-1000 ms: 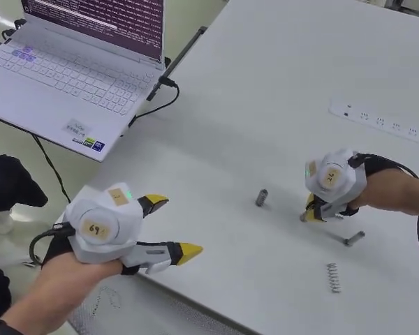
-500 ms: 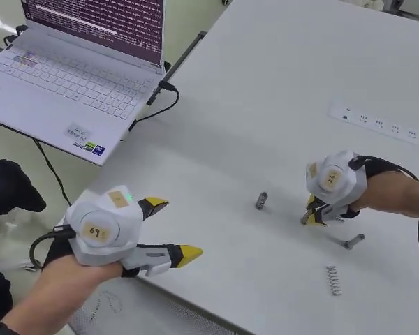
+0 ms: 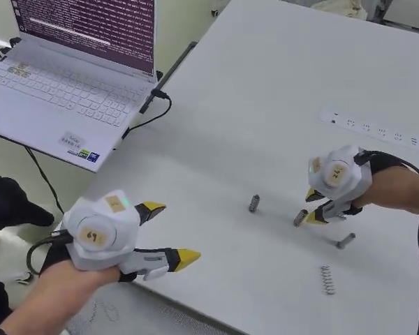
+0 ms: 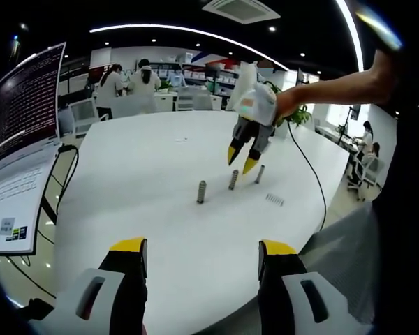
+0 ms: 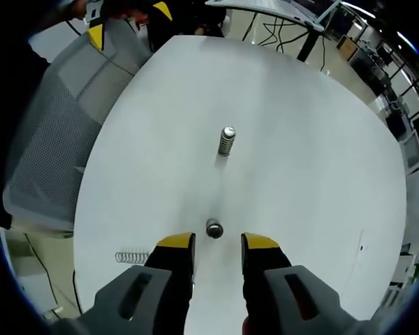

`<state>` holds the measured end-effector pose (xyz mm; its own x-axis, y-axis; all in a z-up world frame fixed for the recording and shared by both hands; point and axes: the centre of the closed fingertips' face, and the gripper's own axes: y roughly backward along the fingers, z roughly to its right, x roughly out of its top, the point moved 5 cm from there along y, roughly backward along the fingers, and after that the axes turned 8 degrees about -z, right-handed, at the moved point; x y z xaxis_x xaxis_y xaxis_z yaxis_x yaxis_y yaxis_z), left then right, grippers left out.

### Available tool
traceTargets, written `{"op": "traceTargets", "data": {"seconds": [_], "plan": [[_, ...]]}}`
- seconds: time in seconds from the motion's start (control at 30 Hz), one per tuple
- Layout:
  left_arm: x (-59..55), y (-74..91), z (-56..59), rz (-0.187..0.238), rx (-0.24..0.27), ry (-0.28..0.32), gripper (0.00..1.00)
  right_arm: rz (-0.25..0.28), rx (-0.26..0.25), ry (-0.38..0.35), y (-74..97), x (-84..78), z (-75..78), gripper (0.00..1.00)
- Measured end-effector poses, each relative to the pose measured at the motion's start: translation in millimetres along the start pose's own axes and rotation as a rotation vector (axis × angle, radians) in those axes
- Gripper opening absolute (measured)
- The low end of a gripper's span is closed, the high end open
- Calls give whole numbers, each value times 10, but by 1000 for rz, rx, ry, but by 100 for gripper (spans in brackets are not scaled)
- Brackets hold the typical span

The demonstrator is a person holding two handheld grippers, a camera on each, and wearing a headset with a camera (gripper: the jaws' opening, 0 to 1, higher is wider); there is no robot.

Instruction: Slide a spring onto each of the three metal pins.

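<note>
A metal pin with a spring on it (image 3: 254, 203) (image 5: 226, 141) (image 4: 202, 191) stands upright on the white table (image 3: 265, 105). A second upright pin (image 3: 299, 218) (image 5: 214, 228) (image 4: 233, 179) stands just ahead of my right gripper (image 3: 313, 208) (image 5: 218, 241) (image 4: 240, 159), whose jaws are open and hold nothing. It looks ribbed like a spring. A bare pin (image 3: 345, 241) (image 4: 260, 174) sits to the right; I cannot tell if it stands or lies. A loose spring (image 3: 326, 279) (image 5: 131, 257) (image 4: 274, 199) lies flat near the table's front edge. My left gripper (image 3: 171, 232) (image 4: 203, 246) hovers open at the near left edge.
An open laptop (image 3: 63, 98) sits at the far left with a cable (image 3: 153, 112) plugged into its side. A white power strip (image 3: 377, 129) lies at the back right. In the left gripper view, people and desks (image 4: 126, 84) stand beyond the table.
My right gripper has drawn back slightly from the second pin, which now stands free ahead of its tips. The left gripper has barely moved. The head camera has shifted a little.
</note>
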<state>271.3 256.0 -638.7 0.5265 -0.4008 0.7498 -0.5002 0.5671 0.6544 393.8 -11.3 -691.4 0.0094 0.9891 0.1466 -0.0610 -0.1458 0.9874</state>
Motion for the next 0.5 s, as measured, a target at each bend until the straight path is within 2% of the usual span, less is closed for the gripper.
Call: {"op": "traceTargets", "data": {"seconds": [0.33,0.5], "plan": [[-4,33,39,1,0,-12,60,36,-32,-51,111,-53,-69,27],[10,34,53,6,-3,-13,60,73,-55,-105,151,-99,-118,30]]}}
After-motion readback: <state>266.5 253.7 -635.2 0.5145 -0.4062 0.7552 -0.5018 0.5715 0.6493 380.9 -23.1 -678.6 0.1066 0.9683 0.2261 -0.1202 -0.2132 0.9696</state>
